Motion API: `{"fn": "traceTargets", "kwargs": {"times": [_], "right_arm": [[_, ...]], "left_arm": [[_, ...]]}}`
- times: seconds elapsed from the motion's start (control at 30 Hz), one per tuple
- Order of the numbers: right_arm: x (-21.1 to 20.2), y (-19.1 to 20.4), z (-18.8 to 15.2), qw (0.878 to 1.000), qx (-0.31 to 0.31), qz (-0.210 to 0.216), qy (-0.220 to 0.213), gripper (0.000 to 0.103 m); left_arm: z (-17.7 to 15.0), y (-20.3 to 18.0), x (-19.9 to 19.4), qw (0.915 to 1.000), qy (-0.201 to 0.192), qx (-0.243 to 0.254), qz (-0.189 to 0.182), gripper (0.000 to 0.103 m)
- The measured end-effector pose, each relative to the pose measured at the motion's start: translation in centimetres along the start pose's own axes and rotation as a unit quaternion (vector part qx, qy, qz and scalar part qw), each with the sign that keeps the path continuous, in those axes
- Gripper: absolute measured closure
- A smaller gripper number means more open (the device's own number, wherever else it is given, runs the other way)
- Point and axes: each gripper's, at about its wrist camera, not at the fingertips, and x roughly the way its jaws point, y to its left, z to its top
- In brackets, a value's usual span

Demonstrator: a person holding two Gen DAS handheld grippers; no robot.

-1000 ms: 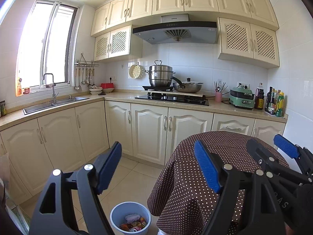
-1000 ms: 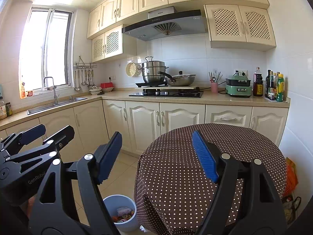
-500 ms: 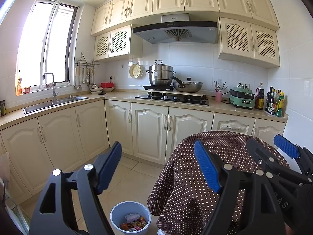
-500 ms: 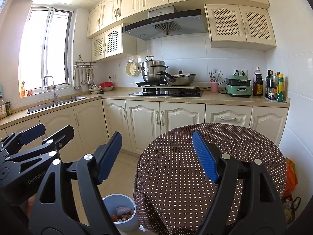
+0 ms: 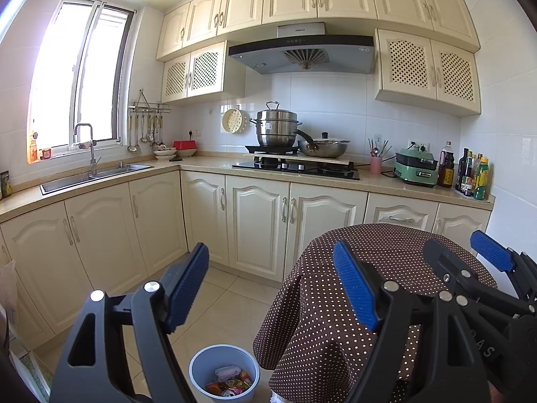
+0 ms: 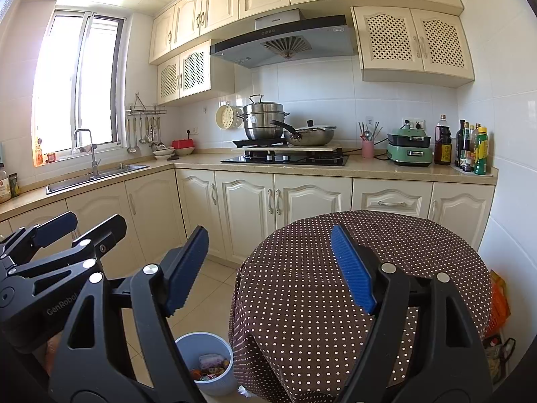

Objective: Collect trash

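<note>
A pale blue bin (image 5: pixel 224 372) stands on the tiled floor beside a round table with a brown dotted cloth (image 5: pixel 386 268). It holds colourful wrappers and a can (image 5: pixel 230 386). The bin also shows in the right wrist view (image 6: pixel 205 362). My left gripper (image 5: pixel 272 285) is open and empty, held high above the bin. My right gripper (image 6: pixel 270 268) is open and empty, above the near edge of the table (image 6: pixel 369 241). The right gripper shows in the left wrist view (image 5: pixel 470 262). The left gripper shows in the right wrist view (image 6: pixel 77 226).
Cream cabinets run along the back and left walls. A sink (image 5: pixel 97 176), a hob with pots (image 5: pixel 295 164), a green cooker (image 5: pixel 416 168) and bottles (image 5: pixel 470 174) sit on the counter. An orange bag (image 6: pixel 498 305) lies right of the table. A white scrap (image 6: pixel 246 391) lies by the bin.
</note>
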Motion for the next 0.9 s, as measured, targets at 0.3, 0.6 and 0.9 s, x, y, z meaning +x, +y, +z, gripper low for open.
{"fn": "traceTargets", "kwargs": {"times": [0.3,0.6,0.9], "right_arm": [[0.2,-0.6,0.0,1.000,-0.002,0.003,0.003,0.028],[0.6,-0.8,0.0,1.000,-0.003,0.004,0.008,0.027],[2.2,-1.9,-0.7,1.000,-0.003,0.000,0.022,0.025]], "left_arm": [[0.1,0.4,0.2,1.0000,0.002,0.000,0.000,0.028],[0.0,0.6,0.8,1.0000,0.008,0.000,0.001,0.028],[-0.6,0.0,2.8,0.9996,0.028,0.002,-0.006,0.027]]}}
